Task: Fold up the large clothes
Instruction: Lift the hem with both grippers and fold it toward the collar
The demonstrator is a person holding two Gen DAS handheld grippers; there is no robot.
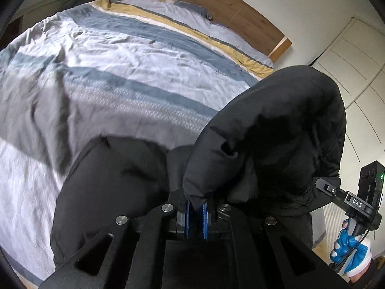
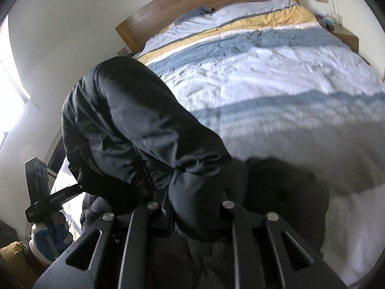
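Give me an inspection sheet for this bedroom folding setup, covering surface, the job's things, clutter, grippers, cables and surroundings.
Surface: bed with a wrinkled quilt in grey, blue, white and yellow stripes.
Job's things: black puffer jacket, lifted above the quilt and bunched between both grippers.
Clutter: small items on the nightstand, too blurred to name.
Grippers: left gripper shut on a jacket fold between its blue pads; right gripper buried in jacket fabric, jaws hidden.
Cables: a thin dark cable runs past the gloved right hand.
Surroundings: wooden headboard, white walls, white panelled doors, bright window.
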